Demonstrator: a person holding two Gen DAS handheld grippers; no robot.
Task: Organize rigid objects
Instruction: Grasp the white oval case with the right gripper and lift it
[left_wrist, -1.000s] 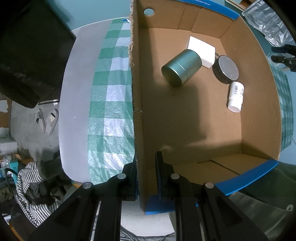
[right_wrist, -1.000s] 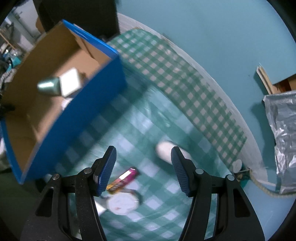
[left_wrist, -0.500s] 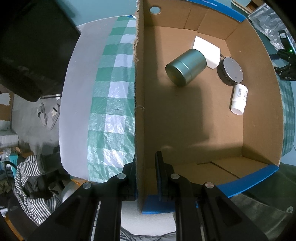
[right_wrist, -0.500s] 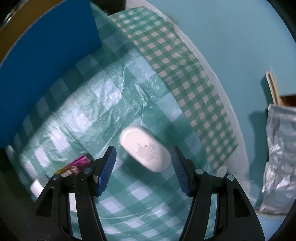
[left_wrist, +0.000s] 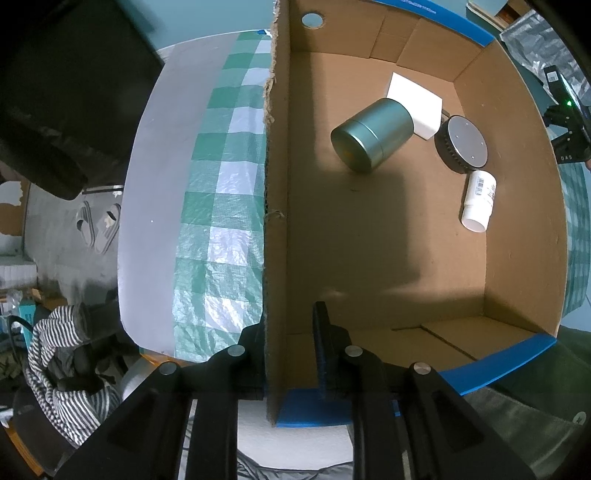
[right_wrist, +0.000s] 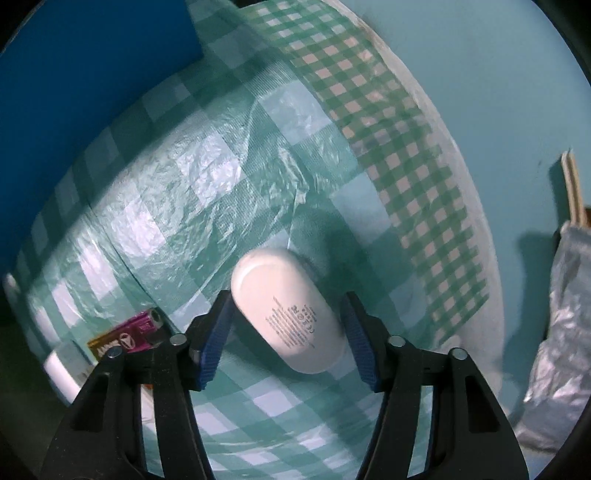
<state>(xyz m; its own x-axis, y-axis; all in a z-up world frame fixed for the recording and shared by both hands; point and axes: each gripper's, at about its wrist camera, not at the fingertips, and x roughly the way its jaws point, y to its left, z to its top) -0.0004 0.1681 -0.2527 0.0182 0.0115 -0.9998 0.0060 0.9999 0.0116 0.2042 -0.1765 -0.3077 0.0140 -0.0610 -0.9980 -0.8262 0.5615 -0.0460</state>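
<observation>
My left claw (left_wrist: 291, 354) points straight down and is clamped on the side wall of the cardboard box (left_wrist: 388, 236), one finger outside the wall and one inside, near the box's blue-taped corner. In the box, toward its far corner, a green metal tin (left_wrist: 371, 134) lies on its side against a white block (left_wrist: 415, 105); just beside them sits a dark round puck (left_wrist: 461, 144), and a white bottle (left_wrist: 478, 201) lies along the right wall.

My right claw (right_wrist: 286, 339) hangs over the checked tablecloth (right_wrist: 177, 206) with its jaws parted around a white oval case (right_wrist: 288, 310); they have just been narrowing, and the case lies between the blue pads (right_wrist: 216, 339), a gap showing on each side. A magenta packet (right_wrist: 127, 336) lies near the cloth's near-left edge, with the box's blue outer wall (right_wrist: 81, 85) beyond
</observation>
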